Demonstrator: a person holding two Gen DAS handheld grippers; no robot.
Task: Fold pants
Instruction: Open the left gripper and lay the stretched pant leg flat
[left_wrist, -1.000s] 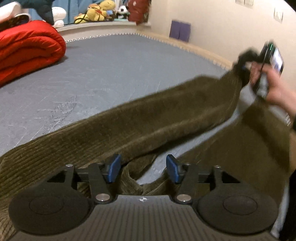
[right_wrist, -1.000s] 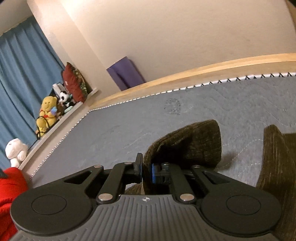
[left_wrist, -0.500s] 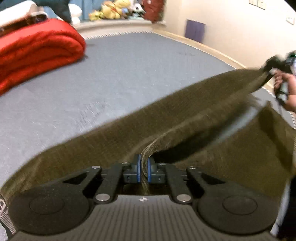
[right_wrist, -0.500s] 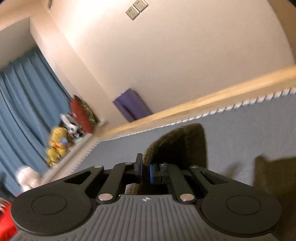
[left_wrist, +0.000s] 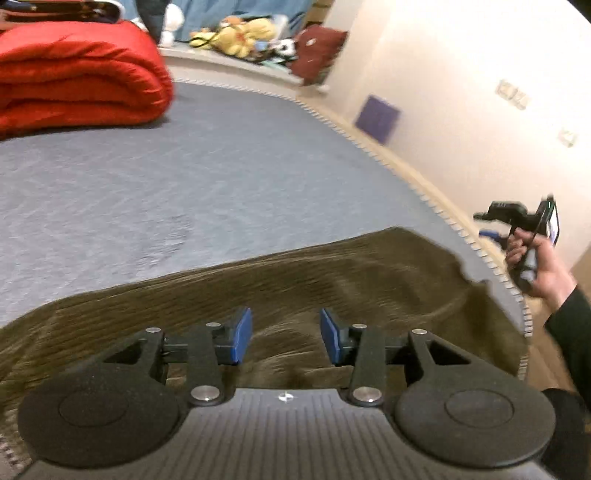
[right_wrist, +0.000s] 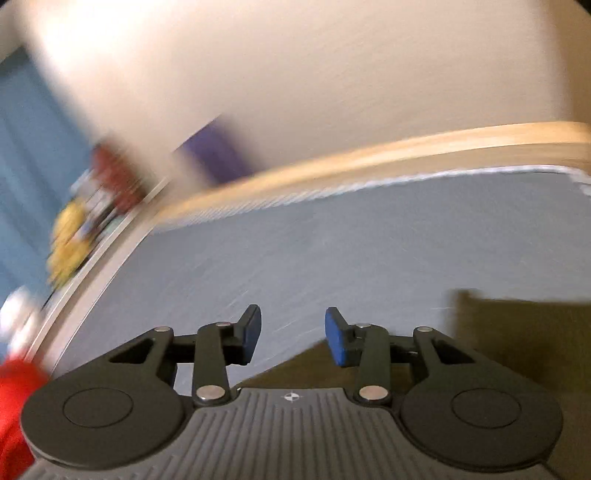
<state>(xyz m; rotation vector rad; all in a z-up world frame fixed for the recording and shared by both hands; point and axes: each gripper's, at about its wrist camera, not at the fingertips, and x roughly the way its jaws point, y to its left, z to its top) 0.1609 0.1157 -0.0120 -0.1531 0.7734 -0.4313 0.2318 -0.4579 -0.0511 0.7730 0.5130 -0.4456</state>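
Left wrist view: left gripper (left_wrist: 286, 335) opening, nothing clamped, above olive corduroy pants (left_wrist: 332, 273) lying ahead; right gripper (right_wrist: 293, 334) likewise opening, empty. Soft, limp, grippy cloth: pinch an edge.

One pants (left_wrist: 332, 280), one red quilt (left_wrist: 74, 81)

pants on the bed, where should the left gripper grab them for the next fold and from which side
Probably the far folded edge of the olive pants, where they lie flat on the grey mattress. Come from above, the near side, and pinch the doubled layers at that straight edge. The left gripper is over the cloth, jaws opening, gripping nothing. The right gripper is off past the ragged right end.
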